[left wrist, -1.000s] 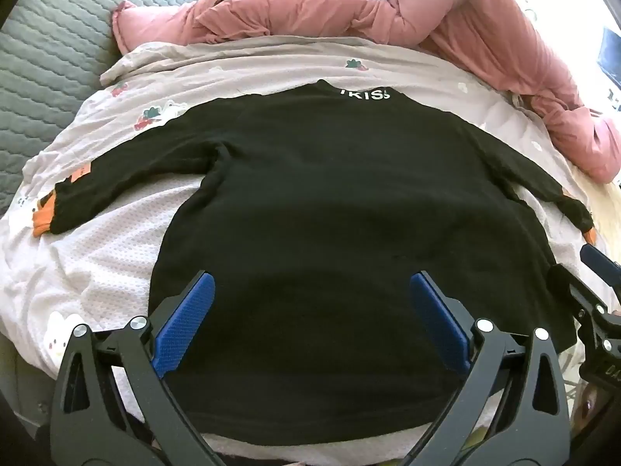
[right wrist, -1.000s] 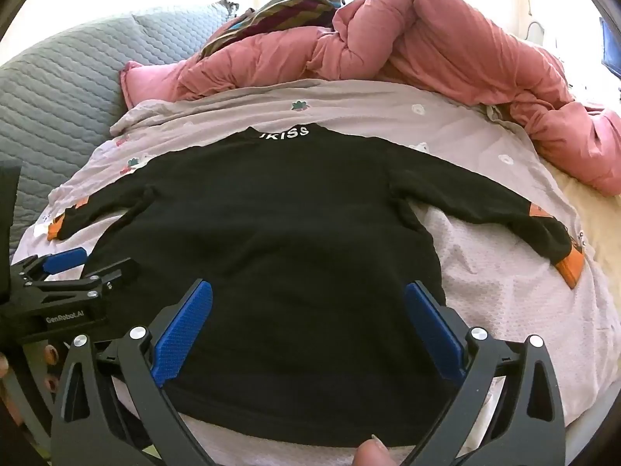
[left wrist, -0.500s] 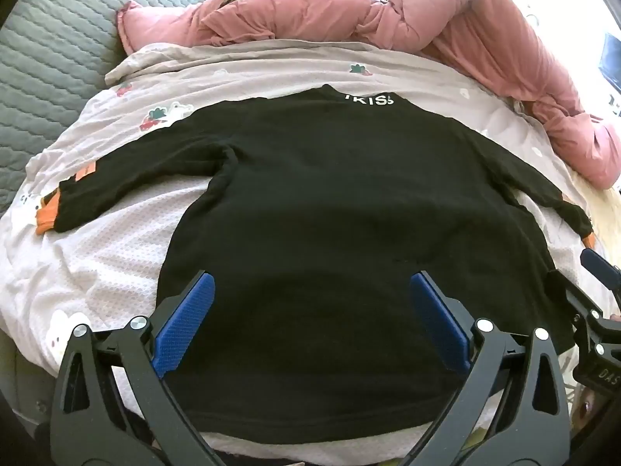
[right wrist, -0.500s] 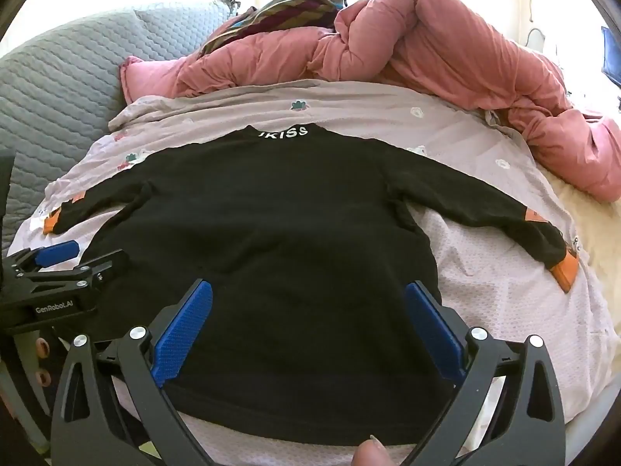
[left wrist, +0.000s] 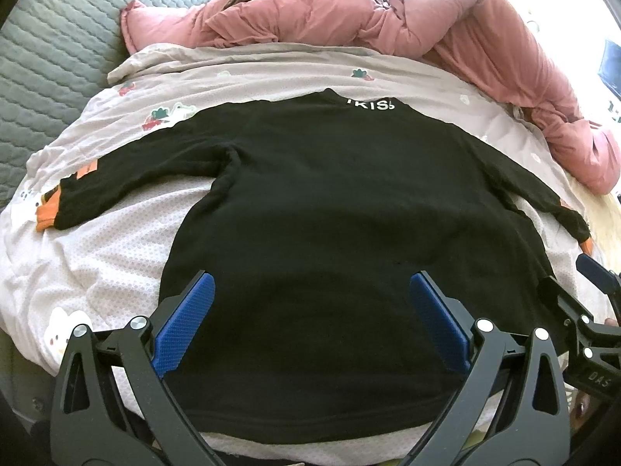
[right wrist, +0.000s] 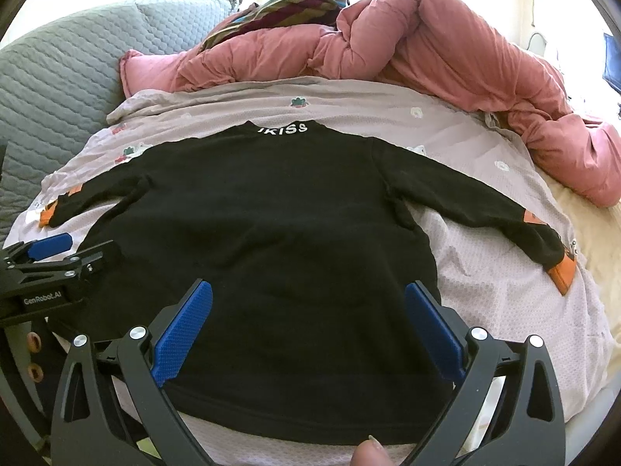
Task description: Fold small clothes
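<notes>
Sweater [left wrist: 330,213], black w/ orange cuffs, lies flat on the pale bedsheet [left wrist: 116,256], collar far, hem near. Left wrist view: left gripper [left wrist: 306,303] spread wide over the hem, gripping nothing; left sleeve [left wrist: 128,178] stretched out sideways. Right wrist view: right gripper [right wrist: 306,303] also spread, empty, above the hem; right sleeve [right wrist: 485,209] reaches twd pink duvet [right wrist: 427,46]. Fabric looks soft, light, limp, prob. sags when lifted; best pinch at cuff or shoulder seam, fold sleeves in first.
</notes>
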A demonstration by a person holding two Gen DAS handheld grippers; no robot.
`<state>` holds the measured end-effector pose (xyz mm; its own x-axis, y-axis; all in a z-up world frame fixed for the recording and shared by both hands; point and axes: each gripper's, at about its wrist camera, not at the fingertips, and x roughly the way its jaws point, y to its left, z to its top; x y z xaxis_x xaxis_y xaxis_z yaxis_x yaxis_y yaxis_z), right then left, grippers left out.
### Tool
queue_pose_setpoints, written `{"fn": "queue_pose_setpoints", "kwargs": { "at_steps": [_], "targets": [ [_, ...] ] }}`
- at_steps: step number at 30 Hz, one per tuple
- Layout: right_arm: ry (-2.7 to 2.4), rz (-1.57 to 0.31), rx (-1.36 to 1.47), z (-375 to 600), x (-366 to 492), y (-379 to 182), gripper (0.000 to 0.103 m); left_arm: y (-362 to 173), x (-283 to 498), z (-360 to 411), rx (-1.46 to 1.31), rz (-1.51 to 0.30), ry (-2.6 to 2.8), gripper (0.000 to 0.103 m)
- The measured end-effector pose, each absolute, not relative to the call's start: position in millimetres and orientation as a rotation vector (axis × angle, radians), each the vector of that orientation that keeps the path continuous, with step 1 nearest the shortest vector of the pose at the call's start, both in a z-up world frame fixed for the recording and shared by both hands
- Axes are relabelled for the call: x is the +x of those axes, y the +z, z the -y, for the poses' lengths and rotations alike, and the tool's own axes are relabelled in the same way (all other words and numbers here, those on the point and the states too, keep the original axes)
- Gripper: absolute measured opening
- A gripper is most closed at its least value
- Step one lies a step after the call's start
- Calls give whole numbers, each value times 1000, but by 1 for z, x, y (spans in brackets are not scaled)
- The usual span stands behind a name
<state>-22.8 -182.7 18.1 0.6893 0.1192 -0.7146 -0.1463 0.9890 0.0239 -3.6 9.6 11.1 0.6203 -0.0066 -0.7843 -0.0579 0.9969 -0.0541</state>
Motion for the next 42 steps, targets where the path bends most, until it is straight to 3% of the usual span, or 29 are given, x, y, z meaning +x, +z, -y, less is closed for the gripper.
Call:
{"fn": "queue_pose_setpoints", "kwargs": {
  "at_steps": [42],
  "targets": [
    [147,-789,-31,187,-22,17,99,10,-6,-11,-77,-893,25,95]
  ]
}}
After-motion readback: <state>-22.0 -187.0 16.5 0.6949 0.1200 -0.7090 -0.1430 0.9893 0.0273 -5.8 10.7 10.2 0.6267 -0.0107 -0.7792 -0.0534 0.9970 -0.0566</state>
